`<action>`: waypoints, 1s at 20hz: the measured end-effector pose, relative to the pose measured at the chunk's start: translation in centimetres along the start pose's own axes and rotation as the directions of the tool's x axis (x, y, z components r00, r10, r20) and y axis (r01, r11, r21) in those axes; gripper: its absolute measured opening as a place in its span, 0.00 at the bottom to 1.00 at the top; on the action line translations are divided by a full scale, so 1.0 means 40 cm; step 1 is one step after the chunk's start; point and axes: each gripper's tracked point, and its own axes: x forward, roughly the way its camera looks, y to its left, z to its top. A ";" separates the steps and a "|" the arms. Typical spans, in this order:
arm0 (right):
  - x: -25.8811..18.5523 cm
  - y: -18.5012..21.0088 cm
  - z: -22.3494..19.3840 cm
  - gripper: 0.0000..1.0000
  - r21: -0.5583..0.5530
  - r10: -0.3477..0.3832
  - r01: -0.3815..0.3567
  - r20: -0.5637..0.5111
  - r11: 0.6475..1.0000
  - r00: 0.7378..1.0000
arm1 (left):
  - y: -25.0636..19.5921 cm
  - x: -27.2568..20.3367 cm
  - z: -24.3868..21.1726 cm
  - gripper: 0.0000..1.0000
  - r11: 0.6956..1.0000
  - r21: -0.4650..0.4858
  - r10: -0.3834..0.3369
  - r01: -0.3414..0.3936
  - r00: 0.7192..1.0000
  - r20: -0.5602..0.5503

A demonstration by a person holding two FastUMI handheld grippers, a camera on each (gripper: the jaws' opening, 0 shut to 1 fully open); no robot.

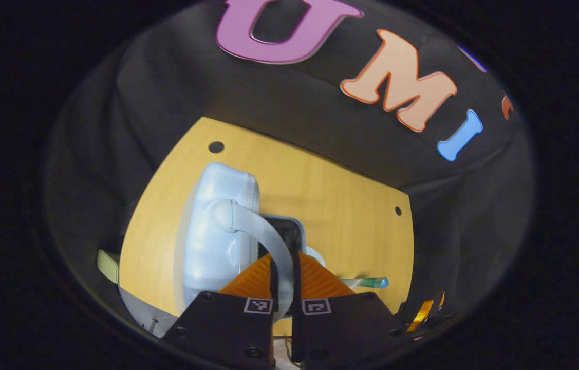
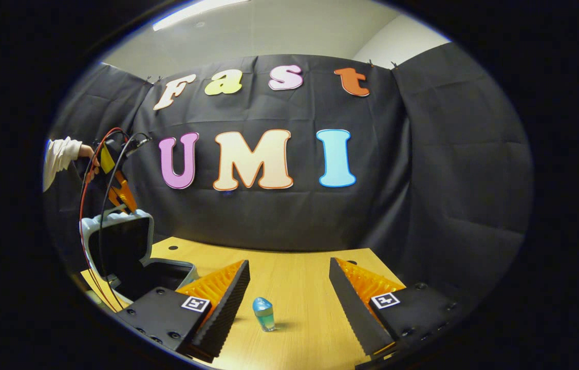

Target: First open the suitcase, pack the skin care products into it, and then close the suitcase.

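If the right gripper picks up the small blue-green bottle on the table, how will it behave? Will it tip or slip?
The small bottle stands upright on a narrow base, so a sideways push would probably tip it. Its rounded cap and smooth, glossy body may slip between the fingers. It looks light for its size. The right gripper is open around it, not touching.

Dim booth, ceiling strip light (image 2: 197, 11) overhead, edges fisheye-bent, soft shadows.

left gripper view close above suitcase (image 1: 217, 231) looking down, right gripper view low over table (image 2: 299, 288), both sharing suitcase
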 end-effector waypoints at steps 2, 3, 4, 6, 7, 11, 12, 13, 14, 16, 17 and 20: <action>0.014 0.036 -0.009 0.98 0.001 0.024 -0.024 -0.012 1.000 1.000 | 0.080 -0.016 0.021 0.07 0.997 0.006 0.081 -0.082 0.995 0.058; 0.020 0.057 -0.006 0.98 0.003 0.033 -0.033 -0.011 0.999 0.999 | 0.127 -0.028 0.031 0.07 0.991 0.024 0.132 -0.134 0.988 0.082; 0.024 0.079 -0.004 0.98 0.010 0.045 -0.044 -0.007 0.999 0.999 | 0.182 -0.045 0.043 0.06 0.983 0.040 0.177 -0.182 0.979 0.105; 0.035 0.130 -0.001 0.98 0.034 0.072 -0.072 -0.002 0.997 0.997 | 0.295 -0.061 0.059 0.06 0.961 0.061 0.259 -0.270 0.954 0.151; 0.042 0.154 0.001 0.98 0.042 0.083 -0.083 -0.002 0.996 0.997 | 0.342 -0.058 0.063 0.06 0.955 0.053 0.280 -0.291 0.946 0.164; 0.060 0.226 0.016 0.96 0.016 0.095 -0.095 0.001 0.995 0.995 | 0.554 -0.012 0.030 0.04 0.941 0.014 0.331 -0.339 0.927 0.179; 0.059 0.238 0.026 0.98 -0.002 0.091 -0.091 0.007 0.996 0.996 | 0.604 0.000 0.005 0.03 0.944 -0.004 0.327 -0.331 0.930 0.171; 0.060 0.250 0.035 0.96 -0.015 0.084 -0.084 0.012 0.996 0.996 | 0.648 0.019 -0.016 0.03 0.949 -0.024 0.315 -0.315 0.936 0.156; 0.061 0.260 0.039 0.98 -0.025 0.073 -0.073 0.015 0.997 0.997 | 0.683 0.048 -0.037 0.03 0.955 -0.053 0.297 -0.293 0.944 0.142; 0.062 0.283 0.051 0.98 -0.039 0.056 -0.055 0.020 0.998 0.998 | 0.739 0.102 -0.074 0.03 0.963 -0.119 0.256 -0.243 0.960 0.111; 0.065 0.293 0.055 0.98 -0.051 0.045 -0.044 0.020 0.998 0.999 | 0.767 0.127 -0.095 0.03 0.962 -0.159 0.236 -0.220 0.968 0.089; 0.072 0.315 0.047 0.99 -0.075 0.021 -0.021 0.000 0.997 1.000 | 0.831 0.203 -0.165 0.03 0.953 -0.212 0.226 -0.218 0.974 0.018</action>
